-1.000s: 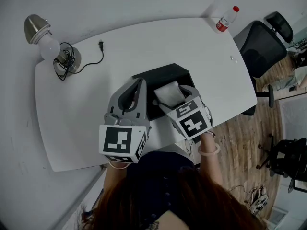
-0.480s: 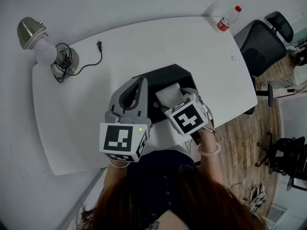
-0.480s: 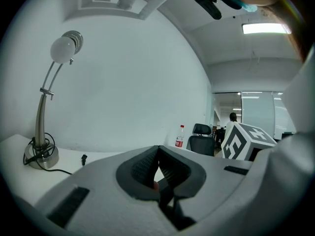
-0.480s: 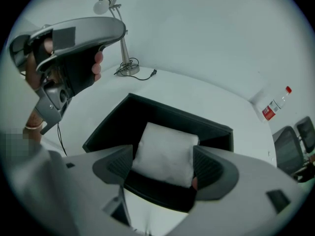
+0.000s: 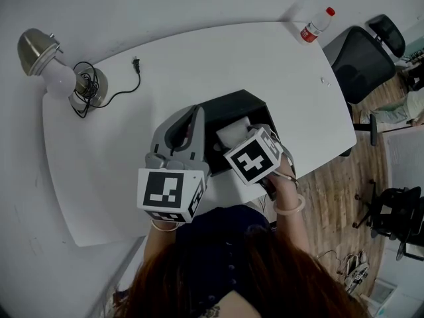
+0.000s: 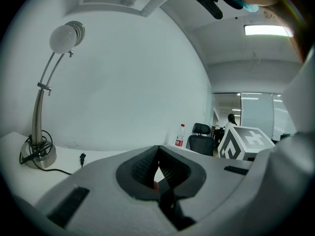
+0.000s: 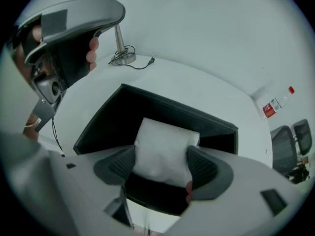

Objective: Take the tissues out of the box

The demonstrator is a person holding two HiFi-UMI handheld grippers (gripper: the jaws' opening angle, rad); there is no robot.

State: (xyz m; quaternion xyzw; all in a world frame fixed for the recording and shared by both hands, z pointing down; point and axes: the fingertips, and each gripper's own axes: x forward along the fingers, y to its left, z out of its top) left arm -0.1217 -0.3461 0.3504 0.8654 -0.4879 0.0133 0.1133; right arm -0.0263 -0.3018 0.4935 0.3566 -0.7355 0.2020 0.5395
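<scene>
An open black box (image 5: 232,106) sits on the white table (image 5: 119,151) just in front of me. A white tissue pack (image 7: 164,149) is squeezed between the pads of my right gripper (image 7: 162,165), which is shut on it over the box's opening. From the head view the same pack (image 5: 232,132) shows just beyond the right gripper's marker cube (image 5: 251,163). My left gripper (image 5: 192,119) hovers at the box's left edge. In its own view its jaws (image 6: 157,167) are shut with nothing between them.
A desk lamp (image 5: 41,53) stands at the table's far left with its cable and plug (image 5: 138,62) trailing beside it. A red-capped bottle (image 5: 315,24) stands at the far right corner. A black office chair (image 5: 361,61) stands beyond the right edge.
My right gripper has shifted a little left and toward the box, with the tissue pack still held. The left gripper has stayed in place.
</scene>
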